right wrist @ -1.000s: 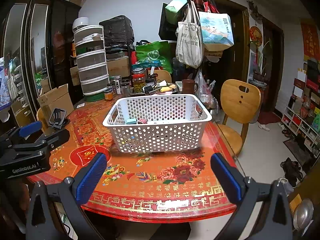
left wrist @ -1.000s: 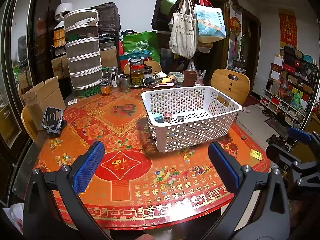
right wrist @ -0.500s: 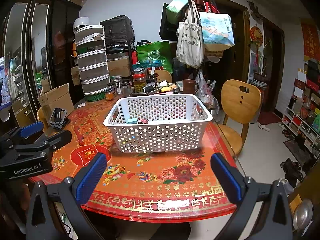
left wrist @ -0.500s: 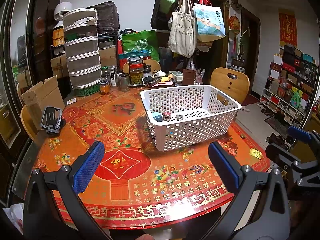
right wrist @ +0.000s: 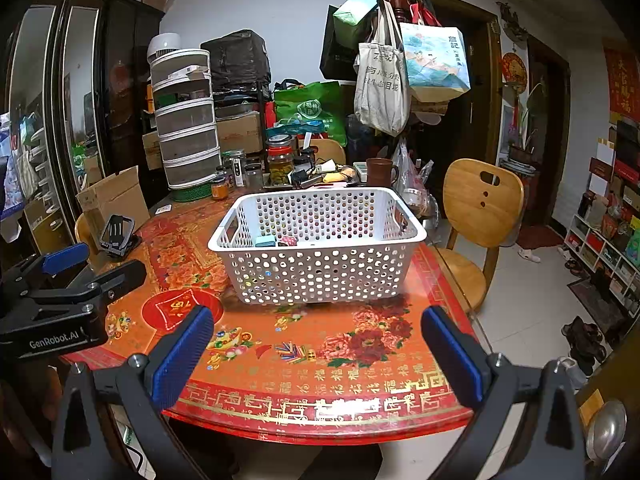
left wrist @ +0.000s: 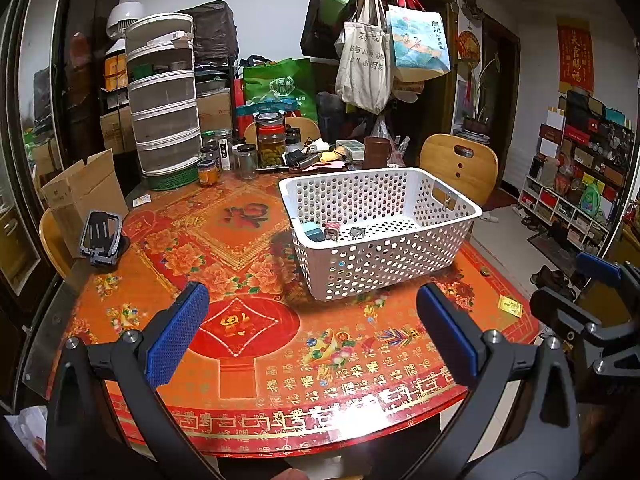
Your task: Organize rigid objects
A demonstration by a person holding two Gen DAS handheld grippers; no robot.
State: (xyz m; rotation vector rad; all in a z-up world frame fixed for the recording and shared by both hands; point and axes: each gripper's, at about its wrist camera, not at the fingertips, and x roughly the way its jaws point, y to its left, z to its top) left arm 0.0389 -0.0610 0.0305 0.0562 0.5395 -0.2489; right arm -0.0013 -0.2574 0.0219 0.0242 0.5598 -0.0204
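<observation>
A white perforated basket [left wrist: 384, 256] stands on the round red table [left wrist: 248, 344]; it also shows in the right wrist view [right wrist: 320, 276]. A few small objects [left wrist: 332, 232] lie in its near-left corner, among them a teal block [right wrist: 265, 241]. My left gripper [left wrist: 312, 336] is open and empty, held over the table's front edge, short of the basket. My right gripper [right wrist: 318, 354] is open and empty, also over the front edge facing the basket. Each gripper sees the other at its side: the right one [left wrist: 596, 304] and the left one [right wrist: 60, 280].
A black phone stand [left wrist: 100, 236] sits at the table's left edge. Jars [left wrist: 272, 144], a stacked drawer tower [left wrist: 164, 108] and clutter fill the table's far side. A small yellow card [left wrist: 510, 306] lies at the right rim. Wooden chairs [right wrist: 480, 216] stand behind and right.
Both views have shifted only slightly; the basket sits a touch lower and nearer in the left wrist view. Both grippers stay open and empty.
</observation>
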